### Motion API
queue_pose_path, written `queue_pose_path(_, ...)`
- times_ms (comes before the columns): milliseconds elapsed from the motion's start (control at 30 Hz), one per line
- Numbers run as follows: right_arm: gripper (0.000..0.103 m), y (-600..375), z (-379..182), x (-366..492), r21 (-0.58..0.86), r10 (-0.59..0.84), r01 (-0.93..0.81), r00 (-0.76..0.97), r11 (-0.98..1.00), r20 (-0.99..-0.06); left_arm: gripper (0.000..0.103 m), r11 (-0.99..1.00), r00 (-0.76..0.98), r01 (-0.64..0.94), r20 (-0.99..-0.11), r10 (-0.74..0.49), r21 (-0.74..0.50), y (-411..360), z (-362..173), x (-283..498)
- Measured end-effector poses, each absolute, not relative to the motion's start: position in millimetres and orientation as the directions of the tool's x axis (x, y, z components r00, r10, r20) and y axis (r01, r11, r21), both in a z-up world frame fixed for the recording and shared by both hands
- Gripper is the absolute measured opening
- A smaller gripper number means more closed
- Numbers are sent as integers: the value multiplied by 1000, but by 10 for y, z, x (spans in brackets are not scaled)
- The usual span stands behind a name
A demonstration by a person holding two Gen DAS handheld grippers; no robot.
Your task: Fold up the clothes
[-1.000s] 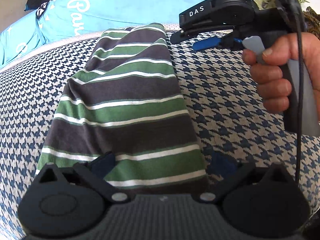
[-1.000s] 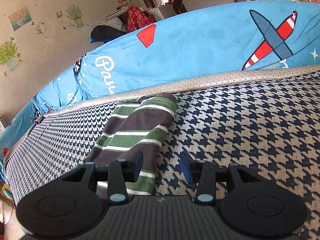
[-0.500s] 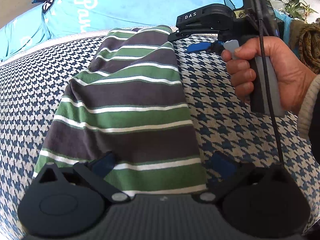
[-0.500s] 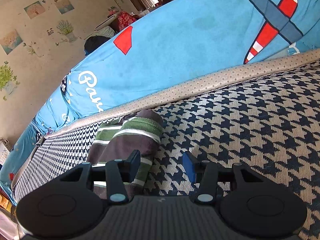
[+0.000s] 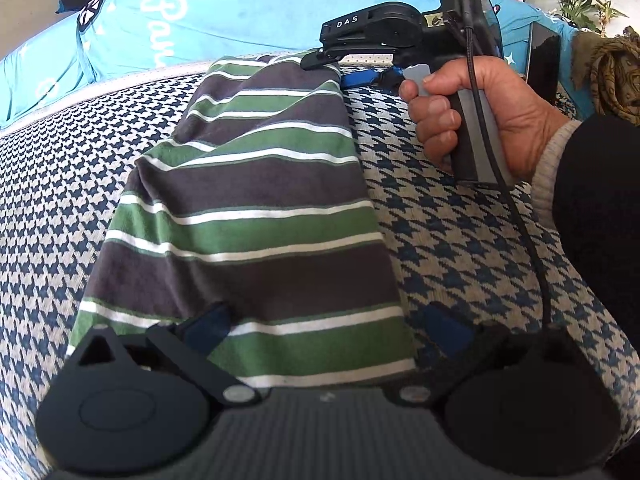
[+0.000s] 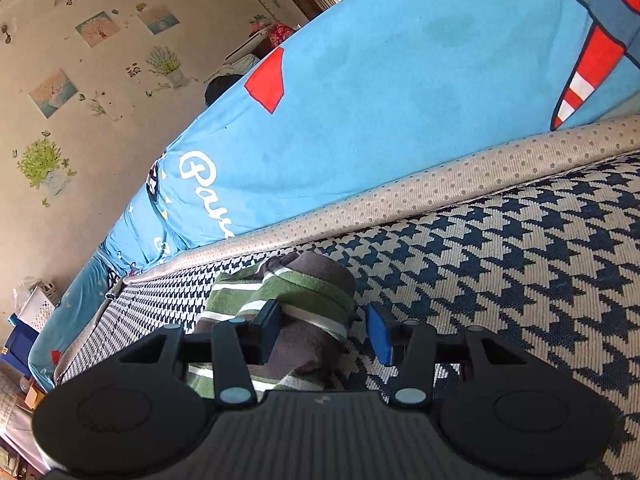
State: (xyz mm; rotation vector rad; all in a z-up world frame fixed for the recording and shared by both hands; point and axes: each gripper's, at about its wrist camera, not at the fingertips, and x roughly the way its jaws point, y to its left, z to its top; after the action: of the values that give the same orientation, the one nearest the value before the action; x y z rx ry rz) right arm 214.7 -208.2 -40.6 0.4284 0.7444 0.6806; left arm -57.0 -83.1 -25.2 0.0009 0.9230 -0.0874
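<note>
Lying lengthwise on a houndstooth cover (image 5: 460,248), a striped garment (image 5: 248,208) in green, grey and white filled the middle of the left wrist view, its near hem reaching down between the spread fingers of the left gripper (image 5: 326,330), whose blue pads stood well apart, one over the cloth and one on the bare cover, pinching nothing. The lowest strip of the hem was hidden behind the gripper's black body. At the far end, the right gripper (image 5: 344,68) met the garment's top corner; its upper black finger lay over the fabric while the blue pad showed just beside the edge, though whether either pad pressed the cloth could not be made out from here. A hand (image 5: 472,116) gripped its handle, the sleeve (image 5: 560,168) cut off at the frame's right edge. A blue bedspread (image 5: 224,20) rose behind. In the right wrist view, the same garment (image 6: 288,304) appeared as a bunched end rising between the fingers of the right gripper (image 6: 326,330); the left finger touched or overlapped the cloth, the blue right pad stood clear of it, so the jaws were parted and not clamped. The garment's remainder was hidden behind the gripper body. The bedspread (image 6: 380,100) and a wall with pictures (image 6: 52,92) filled the background, distorted by the lens.
</note>
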Motion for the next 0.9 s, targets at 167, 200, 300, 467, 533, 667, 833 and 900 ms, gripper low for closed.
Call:
queue_pose_path(167,45,-2016,-446,2232,615,738,-426,504,664,-448,103,996,602,82,-795,-75,-32,-839,-255,-578)
queue_pose_path(200,45,-1985,-447,2241,610,740,-434,500,663,-449,103,996,602,83,-795,-77,-34,-836,-255,-576)
queue_pose_path(300,44,-1888,-449,2263,597,739,-446,496,667,-455,103,996,606,86,-792,-79,-33,-836,-267,-570)
queue_pose_path(467,16,-1759,-475,2245,558,723,-463,499,689,-478,103,996,612,90,-787,-75,-25,-858,-272,-564)
queue_pose_path(533,12,-1754,-471,2217,544,713,-465,513,698,-478,103,996,613,88,-787,-72,-22,-866,-268,-565)
queue_pose_path(667,9,-1885,-433,2175,569,699,-430,569,701,-433,103,996,611,91,-788,-73,-21,-880,-259,-577)
queue_pose_path(833,8,-2085,-339,2113,543,633,-372,634,753,-444,103,991,607,132,-787,-110,-36,-934,-236,-584)
queue_pose_path(900,8,-2181,-292,2079,528,595,-339,667,779,-449,103,985,603,162,-784,-145,-57,-972,-221,-591)
